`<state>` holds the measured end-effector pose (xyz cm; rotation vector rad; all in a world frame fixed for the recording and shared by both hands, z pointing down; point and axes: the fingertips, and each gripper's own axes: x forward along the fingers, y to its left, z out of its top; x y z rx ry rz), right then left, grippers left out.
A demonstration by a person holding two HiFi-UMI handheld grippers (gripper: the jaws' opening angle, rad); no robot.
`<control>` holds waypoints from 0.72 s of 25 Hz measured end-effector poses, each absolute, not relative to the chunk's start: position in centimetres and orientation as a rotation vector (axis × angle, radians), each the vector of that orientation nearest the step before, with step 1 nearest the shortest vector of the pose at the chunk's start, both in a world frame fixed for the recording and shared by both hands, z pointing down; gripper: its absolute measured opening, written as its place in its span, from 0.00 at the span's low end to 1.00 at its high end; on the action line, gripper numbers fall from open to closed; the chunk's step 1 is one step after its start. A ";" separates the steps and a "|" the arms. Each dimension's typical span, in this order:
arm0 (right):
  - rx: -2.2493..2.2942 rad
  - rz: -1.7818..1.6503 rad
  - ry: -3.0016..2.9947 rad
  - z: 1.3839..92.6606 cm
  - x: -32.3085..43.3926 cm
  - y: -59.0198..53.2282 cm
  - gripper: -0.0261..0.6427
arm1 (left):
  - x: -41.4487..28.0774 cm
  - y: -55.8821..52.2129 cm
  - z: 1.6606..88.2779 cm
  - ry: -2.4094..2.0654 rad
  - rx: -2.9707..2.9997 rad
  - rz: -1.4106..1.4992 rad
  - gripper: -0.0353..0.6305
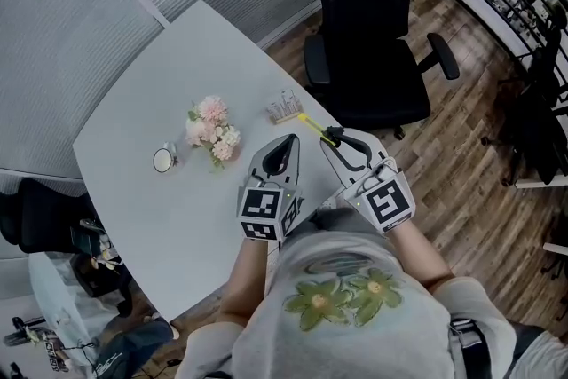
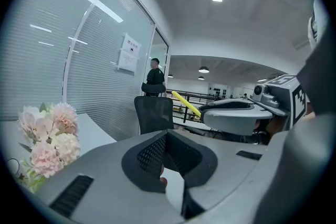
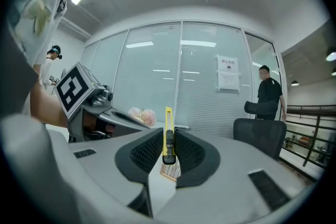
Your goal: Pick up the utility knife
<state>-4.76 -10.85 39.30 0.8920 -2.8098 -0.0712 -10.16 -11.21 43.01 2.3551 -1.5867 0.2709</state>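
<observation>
We are gripping a slim yellow plastic utility knife (image 3: 168, 136) with a black slider between the ribbed black pads of the right tongs (image 3: 168, 150). The jaws are standing partly apart, pressing on its two flat sides. The knife is sitting on edge, with its black butt end toward the camera and the yellow length pointing forward past the tips. From the head view, the yellow end (image 1: 316, 128) is sticking out of the right tongs (image 1: 342, 138) over the near edge of the white tabletop (image 1: 133, 129), clear of its surface. In the left gripper view, the knife (image 2: 185, 102) is showing as a slanting yellow bar beside the neighbouring grey jaw.

The left tongs (image 1: 286, 142) are hanging just beside the right ones. Their pads (image 2: 152, 155) are meeting at the tips and are holding nothing.

Just beyond the knife's tip, a small clear holder with thin items (image 1: 284, 108) is standing on the tabletop. To its left, a bunch of pink and white fabric flowers (image 1: 213, 133) is lying. Left of the flowers, a small round white cup (image 1: 164, 159) is sitting. A black mesh office chair (image 1: 368, 40) is standing on the wood-plank floor (image 1: 461, 138) past the tabletop's far edge. Behind it, in the right gripper view, a person in dark clothes (image 3: 269, 92) is standing by a glass wall with blinds (image 3: 157, 76), where a paper notice (image 3: 228, 73) is hanging.
</observation>
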 end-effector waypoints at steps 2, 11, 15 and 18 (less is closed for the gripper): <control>0.915 -0.071 -2.816 38.6 -4.7 -10.4 0.14 | -10.0 -10.8 42.7 -1.573 2.364 0.272 0.07; 0.974 -0.080 -2.819 36.8 -4.4 -9.1 0.14 | -9.8 -9.6 41.2 -1.536 2.403 0.261 0.07; 0.986 -0.074 -2.815 36.7 -4.5 -8.6 0.14 | -10.2 -9.2 40.7 -1.534 2.411 0.253 0.07; 0.994 -0.070 -2.817 36.5 -4.8 -8.4 0.14 | -10.4 -9.0 40.6 -1.532 2.414 0.251 0.07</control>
